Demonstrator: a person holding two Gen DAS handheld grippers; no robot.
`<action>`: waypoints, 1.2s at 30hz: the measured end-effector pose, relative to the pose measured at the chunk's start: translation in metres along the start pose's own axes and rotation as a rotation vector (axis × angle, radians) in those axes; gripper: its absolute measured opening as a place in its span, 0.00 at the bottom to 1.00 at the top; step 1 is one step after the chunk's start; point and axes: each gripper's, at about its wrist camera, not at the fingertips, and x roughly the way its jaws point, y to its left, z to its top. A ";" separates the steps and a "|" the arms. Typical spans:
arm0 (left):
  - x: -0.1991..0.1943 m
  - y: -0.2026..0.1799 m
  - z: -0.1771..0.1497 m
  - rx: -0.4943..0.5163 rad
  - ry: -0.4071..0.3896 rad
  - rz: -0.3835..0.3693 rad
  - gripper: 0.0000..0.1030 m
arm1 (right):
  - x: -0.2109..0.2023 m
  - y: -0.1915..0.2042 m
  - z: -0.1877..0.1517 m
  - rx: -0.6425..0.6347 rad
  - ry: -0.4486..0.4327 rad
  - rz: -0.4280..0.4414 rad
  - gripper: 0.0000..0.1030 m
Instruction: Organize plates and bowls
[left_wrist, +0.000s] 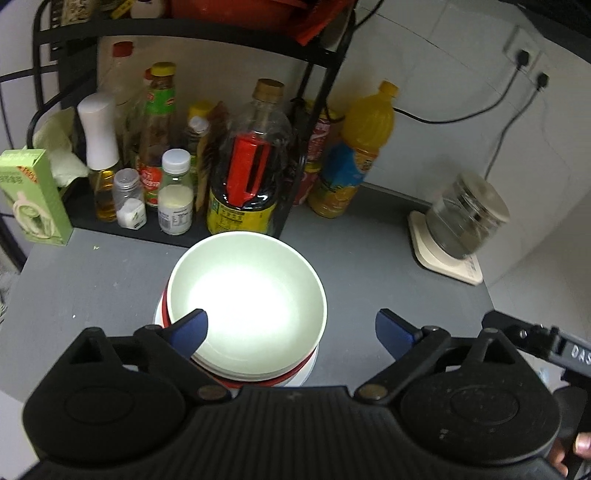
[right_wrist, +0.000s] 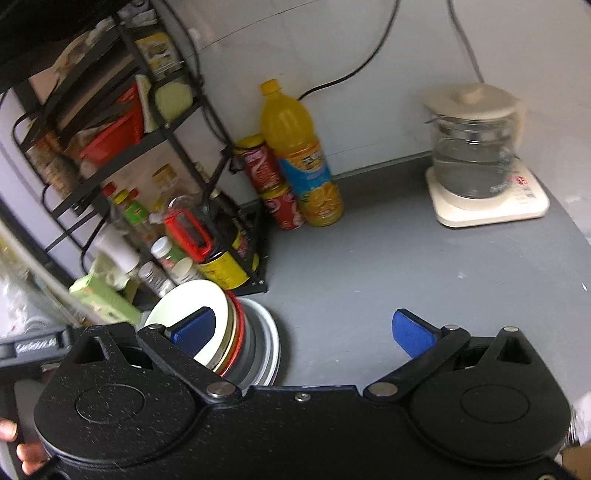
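A stack of dishes stands on the grey table: a pale green bowl (left_wrist: 247, 295) on top, red-rimmed bowls and a white plate (left_wrist: 308, 367) beneath. My left gripper (left_wrist: 291, 328) is open, just above and in front of the stack, its left blue fingertip (left_wrist: 190, 328) over the bowl's near rim. In the right wrist view the same stack (right_wrist: 229, 332) sits at lower left. My right gripper (right_wrist: 303, 332) is open and empty, to the right of the stack, its left pad in front of the top bowl.
A black wire rack (left_wrist: 314, 110) with sauce bottles, jars and a soy bottle (left_wrist: 251, 173) stands behind the stack. An orange juice bottle (right_wrist: 295, 155) and red cans (right_wrist: 273, 184) stand by the wall. A glass kettle on a white base (right_wrist: 476, 162) sits at the right.
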 end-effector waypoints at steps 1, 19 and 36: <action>-0.001 0.002 0.000 0.013 0.001 -0.011 0.96 | -0.002 0.003 -0.002 0.009 -0.012 -0.011 1.00; -0.004 0.024 -0.004 0.190 0.024 -0.108 1.00 | -0.031 0.057 -0.040 0.060 -0.126 -0.225 1.00; -0.032 0.035 -0.028 0.294 0.039 -0.115 1.00 | -0.058 0.088 -0.082 0.095 -0.152 -0.290 1.00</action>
